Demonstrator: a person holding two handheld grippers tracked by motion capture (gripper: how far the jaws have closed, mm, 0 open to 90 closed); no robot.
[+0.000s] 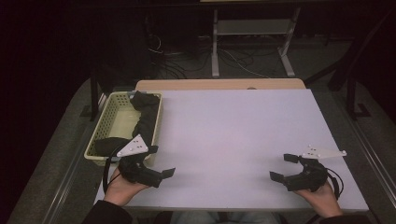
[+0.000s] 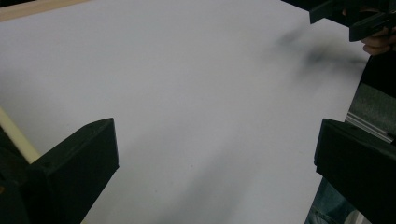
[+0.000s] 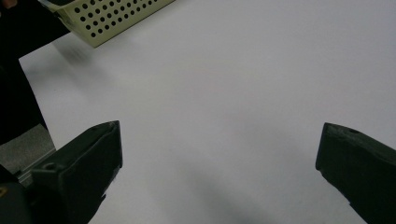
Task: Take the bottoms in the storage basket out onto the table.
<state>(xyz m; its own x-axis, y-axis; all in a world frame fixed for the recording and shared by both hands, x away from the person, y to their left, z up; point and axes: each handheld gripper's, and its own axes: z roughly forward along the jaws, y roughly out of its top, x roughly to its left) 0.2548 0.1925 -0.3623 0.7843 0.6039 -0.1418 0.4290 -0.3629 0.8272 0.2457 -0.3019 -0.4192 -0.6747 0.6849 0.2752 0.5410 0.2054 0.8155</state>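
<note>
Nearest, at the front edge of the white table (image 1: 233, 140), both hands hold grippers. Left gripper (image 1: 161, 175) sits at the front left corner, jaws spread wide apart, nothing between them, pointing across toward the middle; left hand (image 1: 122, 184) under it. Right gripper (image 1: 286, 167) sits at the front right corner, jaws also wide open and empty, pointing left; right hand (image 1: 322, 196) behind it. Left gripper view: both black jaws far apart over bare tabletop (image 2: 196, 102), other gripper (image 2: 355, 21) seen far off at top right. Right gripper view: jaws far apart over bare tabletop (image 3: 233, 93), basket corner (image 3: 116, 18) at top left. Just beyond the left gripper, the pale yellow perforated basket (image 1: 108, 121) stands along the table's left edge, very close to the gripper. Black cloth (image 1: 145, 119) lies inside it, draped along its right wall from far end to near end. Farther back, wooden table edge (image 1: 219, 84), then metal frame legs (image 1: 215, 46) and cables (image 1: 168, 65) on the dark floor
</note>
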